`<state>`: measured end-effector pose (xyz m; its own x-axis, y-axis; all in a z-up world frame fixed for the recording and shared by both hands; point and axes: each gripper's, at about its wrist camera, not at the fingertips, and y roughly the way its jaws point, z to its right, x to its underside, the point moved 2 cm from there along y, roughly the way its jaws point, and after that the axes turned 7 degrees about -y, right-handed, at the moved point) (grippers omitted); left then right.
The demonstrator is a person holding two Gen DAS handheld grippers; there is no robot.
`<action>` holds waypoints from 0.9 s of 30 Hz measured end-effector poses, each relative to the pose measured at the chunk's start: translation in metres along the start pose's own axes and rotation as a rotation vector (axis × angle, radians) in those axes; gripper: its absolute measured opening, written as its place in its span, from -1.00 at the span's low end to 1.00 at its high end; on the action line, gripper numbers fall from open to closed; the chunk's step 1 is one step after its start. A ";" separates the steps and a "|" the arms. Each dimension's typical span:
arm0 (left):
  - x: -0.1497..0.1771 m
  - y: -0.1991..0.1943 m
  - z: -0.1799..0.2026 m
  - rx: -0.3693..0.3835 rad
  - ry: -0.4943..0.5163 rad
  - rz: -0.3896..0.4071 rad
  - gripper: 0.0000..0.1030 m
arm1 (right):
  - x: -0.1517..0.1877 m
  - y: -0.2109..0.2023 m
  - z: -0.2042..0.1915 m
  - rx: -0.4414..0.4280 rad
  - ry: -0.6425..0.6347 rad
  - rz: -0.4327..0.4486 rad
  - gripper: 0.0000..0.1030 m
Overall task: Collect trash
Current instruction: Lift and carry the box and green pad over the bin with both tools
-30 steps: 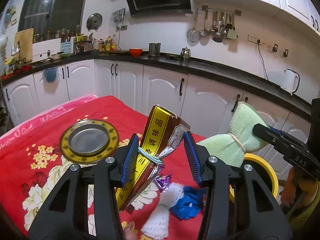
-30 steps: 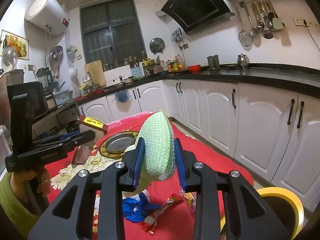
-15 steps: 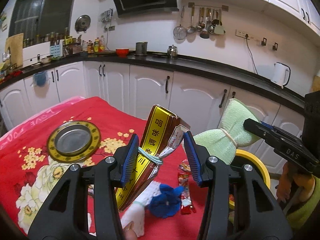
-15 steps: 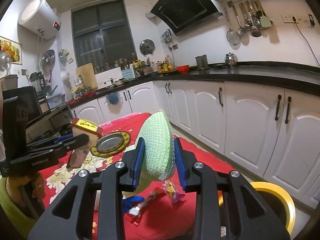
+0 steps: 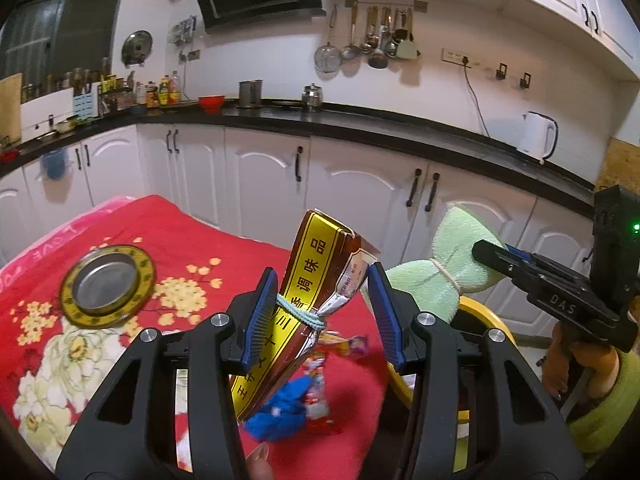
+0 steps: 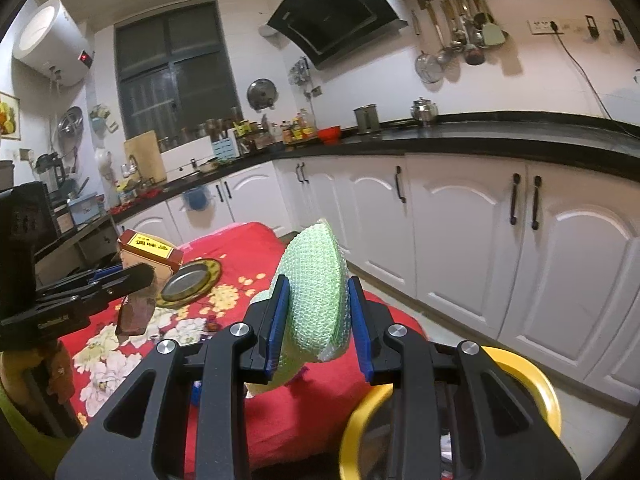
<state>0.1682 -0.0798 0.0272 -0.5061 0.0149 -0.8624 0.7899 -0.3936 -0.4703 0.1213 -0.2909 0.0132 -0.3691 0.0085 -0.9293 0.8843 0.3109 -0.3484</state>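
Both grippers have been sliding toward the edge of the table, so the metal dish [image 5: 107,283] now sits farther to the left than it did a second ago, and the yellow bin [image 6: 520,364] shows more.

The left gripper [image 5: 322,312] is staying above the red flowered cloth [image 5: 168,232]. A brown and yellow packet [image 5: 310,276], tied in the middle with a pale blue cord [image 5: 298,314], is standing tilted between its fingers. The left blue pad [image 5: 260,320] is touching the packet, but the right pad is standing a little apart from it, so I cannot tell if the squeeze is tight.

The right gripper [image 6: 316,320] is squeezing a green mesh bundle [image 6: 316,300] between its narrow blue pads, over the table corner and just beside the bin.

Under the left gripper, a blue crumpled scrap [image 5: 280,416] and some shiny candy wrappers [image 5: 320,392] are lying on the cloth near the table edge, close to the bin.
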 end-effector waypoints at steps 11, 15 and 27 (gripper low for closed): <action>0.007 0.023 0.048 0.062 0.051 -0.033 -0.24 | 0.013 -0.019 0.039 0.082 0.024 -0.004 -0.45; 0.011 0.029 0.063 0.082 0.073 -0.048 -0.24 | 0.019 -0.025 0.052 0.106 0.038 -0.010 -0.45; 0.030 0.051 0.102 0.155 0.099 -0.088 -0.24 | 0.030 -0.041 0.089 0.178 0.074 -0.012 -0.45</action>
<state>0.1583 -0.1933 -0.0037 -0.5283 0.1425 -0.8371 0.6774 -0.5236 -0.5166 0.0991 -0.3878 -0.0110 -0.3946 0.0778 -0.9156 0.9137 0.1385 -0.3820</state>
